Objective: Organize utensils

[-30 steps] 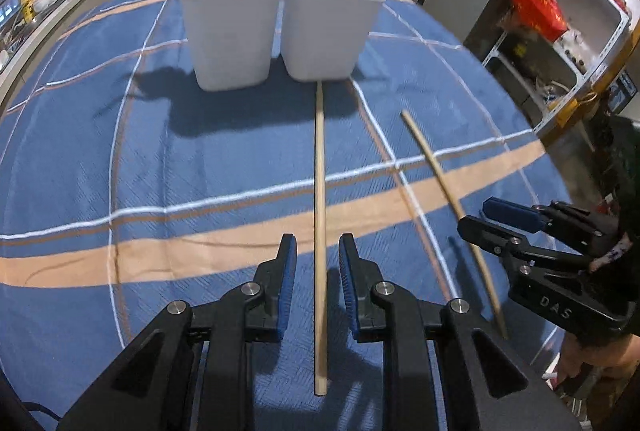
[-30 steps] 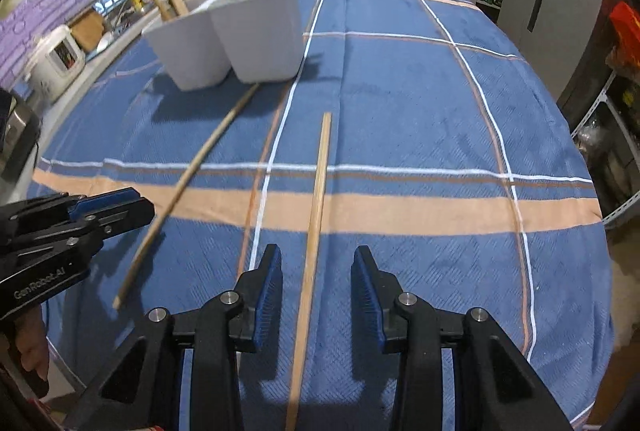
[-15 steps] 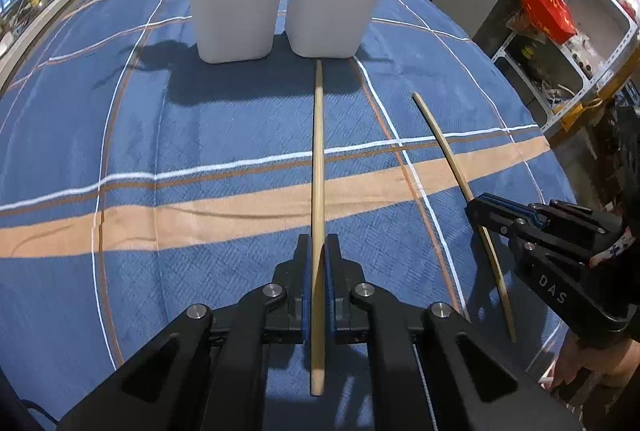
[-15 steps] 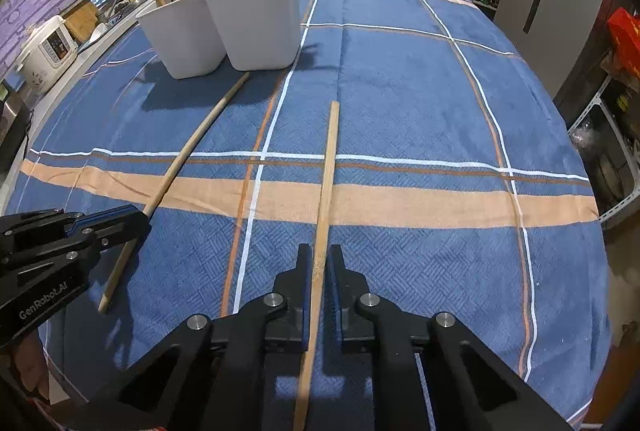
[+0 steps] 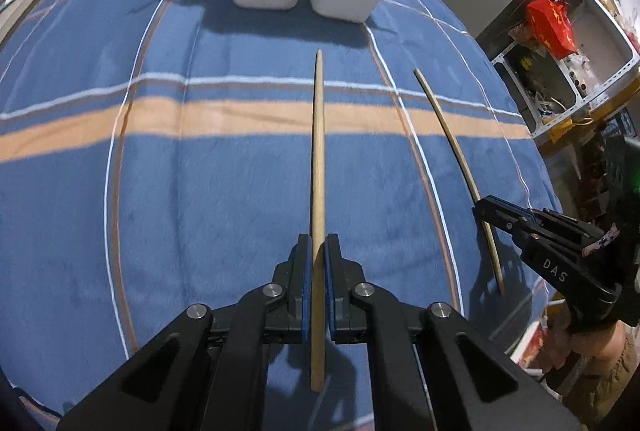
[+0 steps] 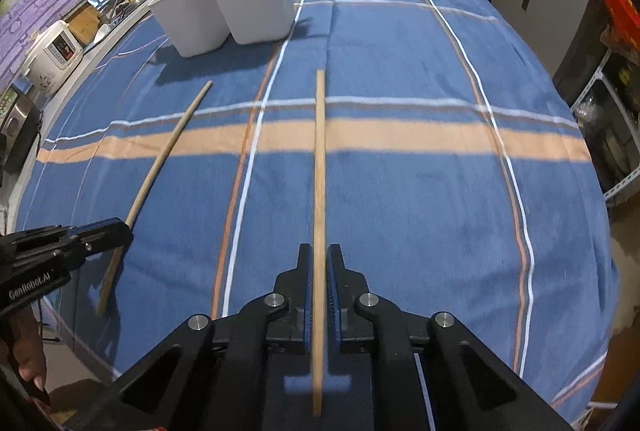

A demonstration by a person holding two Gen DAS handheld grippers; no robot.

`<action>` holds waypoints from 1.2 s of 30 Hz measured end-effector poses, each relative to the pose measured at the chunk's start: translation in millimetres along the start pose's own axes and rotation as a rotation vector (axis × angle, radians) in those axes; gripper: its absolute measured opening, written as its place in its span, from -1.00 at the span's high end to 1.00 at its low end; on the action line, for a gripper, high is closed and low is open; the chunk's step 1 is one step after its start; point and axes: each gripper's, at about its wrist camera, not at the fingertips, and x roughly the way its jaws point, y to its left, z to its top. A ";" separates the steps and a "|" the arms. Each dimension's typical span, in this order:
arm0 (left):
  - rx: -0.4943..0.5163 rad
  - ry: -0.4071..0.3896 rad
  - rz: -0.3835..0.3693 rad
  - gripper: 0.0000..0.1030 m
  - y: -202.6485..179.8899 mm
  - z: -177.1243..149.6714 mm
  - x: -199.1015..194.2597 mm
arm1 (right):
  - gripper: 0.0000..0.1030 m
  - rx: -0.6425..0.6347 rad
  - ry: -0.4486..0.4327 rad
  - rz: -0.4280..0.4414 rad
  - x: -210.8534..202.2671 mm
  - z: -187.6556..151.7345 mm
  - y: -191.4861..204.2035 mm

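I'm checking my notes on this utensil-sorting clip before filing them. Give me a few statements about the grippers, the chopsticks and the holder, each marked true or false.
1. The left hand-held gripper is shut on a wooden chopstick. True.
2. The right hand-held gripper stands wide open over bare cloth. False: it is shut on the other chopstick.
3. The white two-compartment holder already has utensils standing in it. True.
4. The holder lies tipped on its side. False: it stands upright on the blue striped tablecloth.
5. The left gripper grips its chopstick at the far tip. False: it grips near the close end, most of the stick reaching toward the holder.
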 end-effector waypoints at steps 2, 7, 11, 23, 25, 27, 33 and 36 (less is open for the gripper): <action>-0.004 0.006 -0.022 0.89 -0.3 -2.1 -7.7 | 0.75 0.005 -0.001 0.021 -2.1 -3.4 -3.2; 0.030 -0.043 -0.019 0.88 -6.8 9.3 -21.2 | 0.37 0.025 -0.010 0.031 -0.1 5.0 -8.9; 0.063 -0.044 0.015 0.88 -14.4 26.6 -11.2 | 0.37 -0.002 -0.011 0.016 8.4 23.3 -7.2; 0.111 -0.012 0.074 0.88 -17.4 62.0 21.0 | 0.37 -0.097 0.029 -0.042 38.9 82.5 5.8; 0.102 -0.011 0.075 0.88 -14.0 64.5 22.2 | 0.37 -0.125 0.037 -0.061 44.0 90.9 12.1; 0.093 0.016 0.079 0.88 -10.5 66.6 27.5 | 0.37 -0.148 0.043 -0.077 47.1 96.1 17.3; 0.076 0.017 0.054 0.88 -7.6 69.9 28.6 | 0.41 -0.140 0.054 -0.086 56.8 113.2 25.4; 0.074 0.020 0.045 0.88 -7.6 72.7 29.9 | 0.64 -0.132 0.044 -0.076 57.6 114.7 27.0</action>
